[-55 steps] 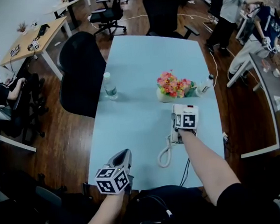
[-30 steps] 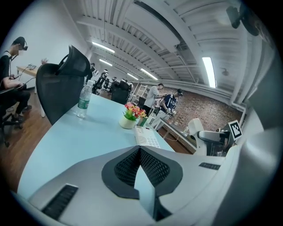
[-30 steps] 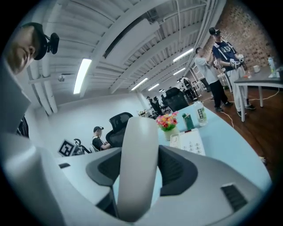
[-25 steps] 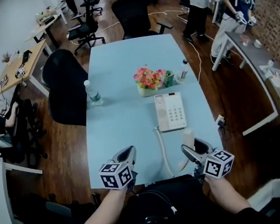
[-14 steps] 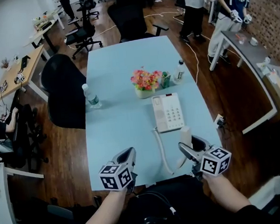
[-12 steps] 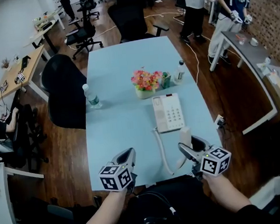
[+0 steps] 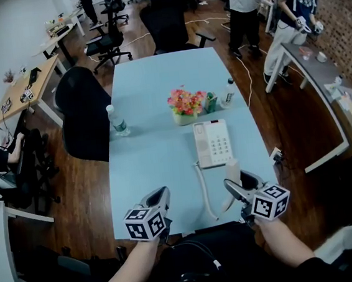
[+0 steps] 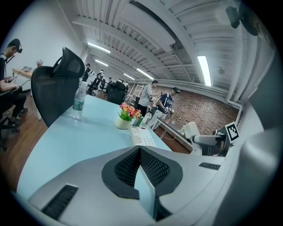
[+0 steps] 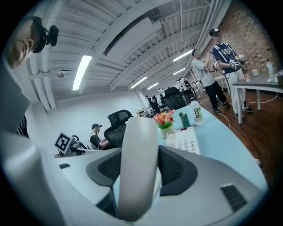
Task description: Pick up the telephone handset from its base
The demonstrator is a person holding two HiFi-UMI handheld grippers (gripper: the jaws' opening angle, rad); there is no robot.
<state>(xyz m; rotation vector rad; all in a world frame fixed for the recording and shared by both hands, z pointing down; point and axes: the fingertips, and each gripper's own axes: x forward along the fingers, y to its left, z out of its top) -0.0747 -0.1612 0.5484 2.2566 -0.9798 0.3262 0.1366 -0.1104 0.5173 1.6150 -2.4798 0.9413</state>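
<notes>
The white telephone base (image 7: 214,143) lies on the light blue table (image 7: 154,108), just in front of the flower pot. Its handset (image 7: 232,169) is off the base and above the table's near right edge, upright between the jaws of my right gripper (image 7: 238,181), which is shut on it. A coiled cord (image 7: 203,191) runs from the base toward the near edge. In the right gripper view the handset (image 9: 139,163) fills the middle, with the base (image 9: 185,141) beyond it. My left gripper (image 7: 161,191) hovers at the near left edge, shut and holding nothing.
A pot of flowers (image 7: 186,105), a small green box (image 7: 212,102) and a bottle (image 7: 227,92) stand behind the base. A water bottle (image 7: 117,120) is at the left edge. Black office chairs (image 7: 82,112) ring the table. People stand at the far right.
My right gripper has come back from the base to the near table edge with the handset in it, then held still. The left gripper has not moved.
</notes>
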